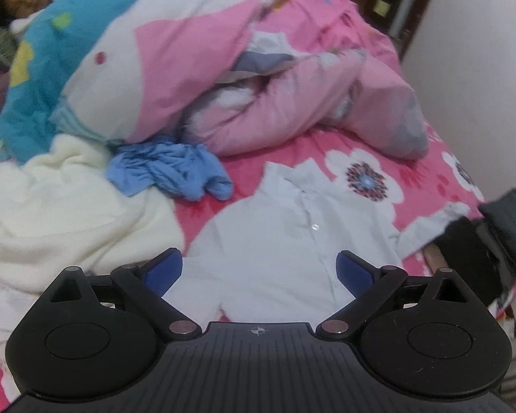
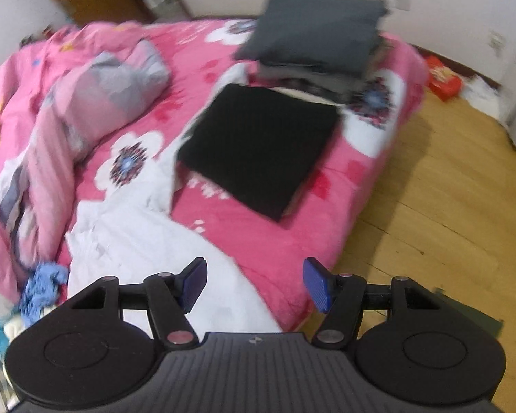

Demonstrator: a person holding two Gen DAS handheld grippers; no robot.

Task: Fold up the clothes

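On the pink flowered bedspread [image 1: 285, 151] a white buttoned collared shirt [image 1: 292, 234] lies flat beneath the wide-open, empty left gripper [image 1: 259, 268], while the right gripper [image 2: 254, 284], jaws parted, grips nothing.

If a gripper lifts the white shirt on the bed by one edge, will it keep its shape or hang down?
The white shirt would probably hang limp: it is thin cloth lying flat on the pink bedsheet, wrinkled near its collar. It looks light. Its sleeve would likely trail behind, so both open grippers, left gripper and right gripper, seem useful.
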